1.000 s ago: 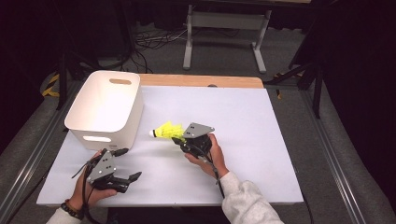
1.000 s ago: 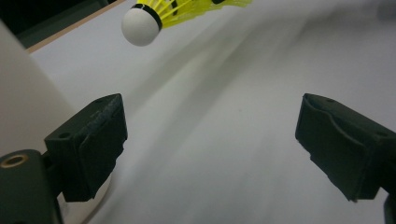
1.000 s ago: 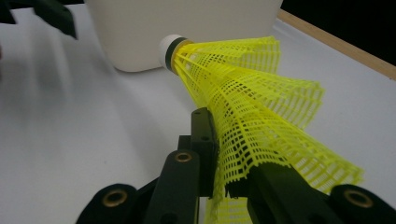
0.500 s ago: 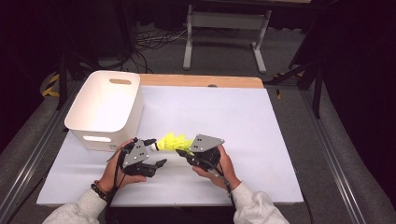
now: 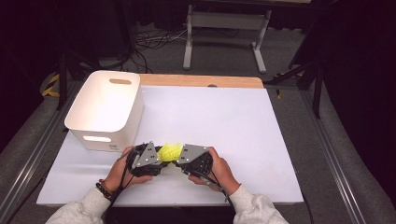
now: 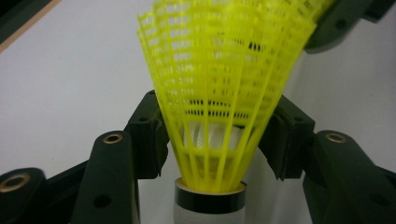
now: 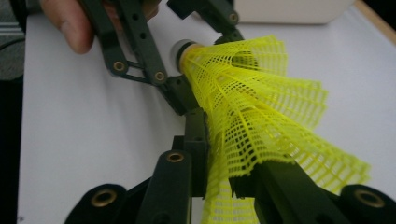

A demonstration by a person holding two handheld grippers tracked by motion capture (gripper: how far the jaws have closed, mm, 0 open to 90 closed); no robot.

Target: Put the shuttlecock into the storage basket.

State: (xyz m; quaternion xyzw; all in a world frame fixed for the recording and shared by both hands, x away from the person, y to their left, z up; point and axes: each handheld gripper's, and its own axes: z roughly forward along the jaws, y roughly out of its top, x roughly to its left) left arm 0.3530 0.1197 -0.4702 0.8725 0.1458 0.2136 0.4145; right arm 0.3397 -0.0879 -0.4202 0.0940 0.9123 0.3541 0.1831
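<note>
Moved in from the lower left of the table since a second ago: left gripper (image 5: 161,158), now nose to nose with right gripper (image 5: 180,161) near the front edge of the white table (image 5: 243,126). Carried a little toward the front edge with the right gripper: yellow shuttlecock (image 5: 169,150), now hanging between the two tools, above the tabletop.

From the high view: just a yellow tuft between two grey three-cornered plates, hands wrapped round both bodies, white bin (image 5: 105,109) standing well apart at the rear left. No telling from up there how either pair of jaws sits.

From the left gripper view: shuttlecock (image 6: 219,102) upright, white cork base with a dark band at the bottom, skirt fanning upward. Black pads (image 6: 149,135) at either flank of the lower skirt, half closed and just been closing; at or barely off the ribs, no squeeze visible in the mesh.

From the right gripper view: wide end of the skirt (image 7: 261,121) pinched between the near pads (image 7: 196,149), mesh flattened and creased there; jaws just been easing a little, grip not yet let go. Farther off, the other gripper's linkage and a thumb.

Skirt: moulded plastic lattice, thin ribs, fine square holes, conical, translucent. Jaws: matte black, angular, brass-coloured bushings at the pivots. Bin: smooth, rounded corners, slot handles.
</note>
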